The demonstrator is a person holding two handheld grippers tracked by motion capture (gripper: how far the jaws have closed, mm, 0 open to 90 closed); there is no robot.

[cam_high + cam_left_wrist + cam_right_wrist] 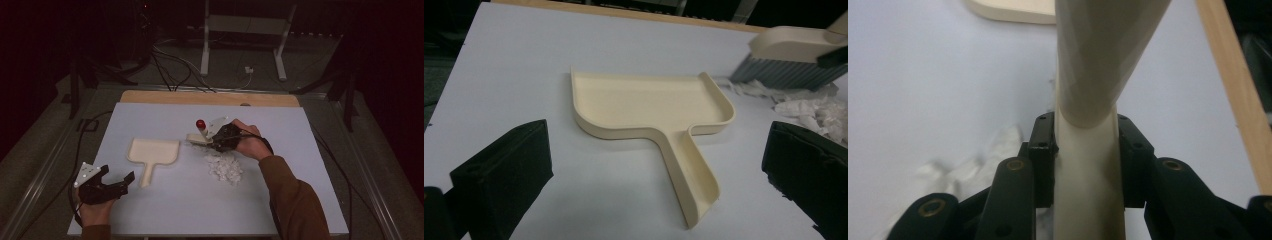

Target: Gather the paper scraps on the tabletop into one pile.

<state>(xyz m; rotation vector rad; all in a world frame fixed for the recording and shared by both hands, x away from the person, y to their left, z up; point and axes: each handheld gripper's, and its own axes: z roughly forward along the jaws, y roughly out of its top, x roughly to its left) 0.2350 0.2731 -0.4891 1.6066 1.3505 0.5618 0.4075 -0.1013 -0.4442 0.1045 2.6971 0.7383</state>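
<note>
A cream dustpan (pixel 152 151) lies flat on the white table (pixel 165 210), its handle toward the near edge. In the left gripper view the dustpan (pixel 649 102) lies just ahead of my left gripper (pixel 654 145), which is open with nothing between its jaws. That left gripper (pixel 119 175) rests near the table's front left corner. My right gripper (pixel 216 140) is shut on the cream brush (pixel 198 138); its handle (pixel 1088 165) is clamped between the pads. A red knob (pixel 200 123) sticks up above the brush head. White paper scraps (pixel 226 167) lie piled right beside the brush.
A bare wooden strip (pixel 210 97) runs along the table's far edge. Beyond it, cables and a white metal stand (pixel 205 50) sit on the dark floor. Scraps (pixel 809 107) also lie under the grey bristles (pixel 784 75) right of the dustpan.
</note>
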